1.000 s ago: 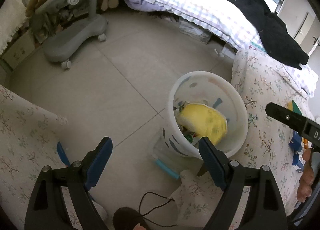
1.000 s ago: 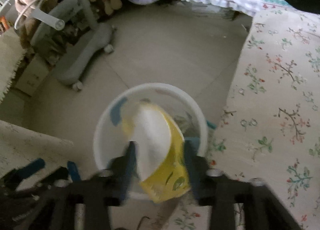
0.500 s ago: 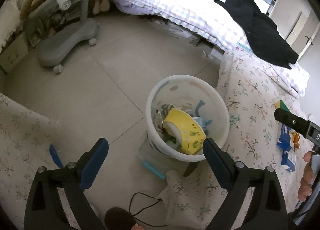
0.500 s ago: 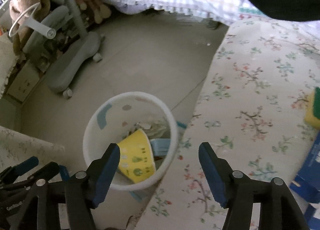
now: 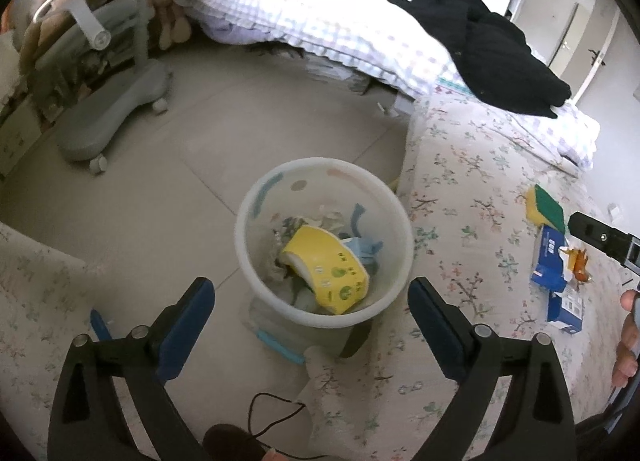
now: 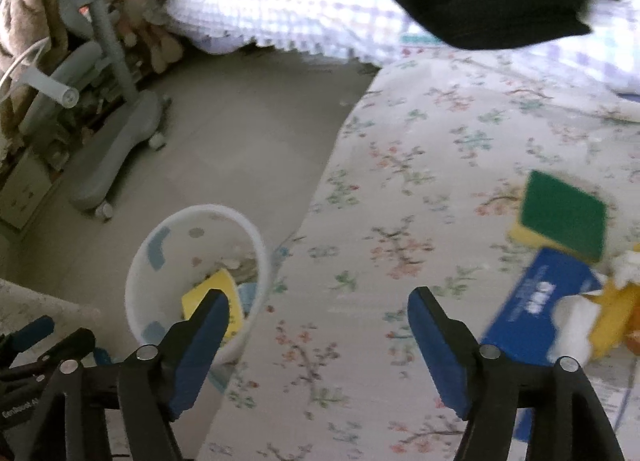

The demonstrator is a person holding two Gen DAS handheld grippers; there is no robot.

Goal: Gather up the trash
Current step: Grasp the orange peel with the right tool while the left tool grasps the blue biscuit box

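A white trash bin [image 5: 256,205] stands on the floor beside the flowered table [image 5: 472,189]. A yellow paper cup [image 5: 328,261] lies in it on other trash. My left gripper [image 5: 311,301] is open and empty above the bin's near rim. My right gripper [image 6: 318,315] is open and empty over the flowered tablecloth [image 6: 400,189], with the bin [image 6: 160,237] at its lower left. On the table lie a yellow-green sponge [image 6: 560,217], a blue box [image 6: 536,305] and yellow and white wrappers [image 6: 600,317]. These also show in the left wrist view: the sponge [image 5: 546,207], the box [image 5: 554,261].
A grey wheeled chair base [image 5: 108,125] stands on the floor at the left. A bed with a checked cover [image 5: 320,21] and a black garment [image 5: 480,45] lies behind. A black cable [image 5: 272,409] lies on the floor near me.
My right gripper let the yellow cup drop into the bin, opened, and swung right over the table. My left gripper rose slightly above the bin.
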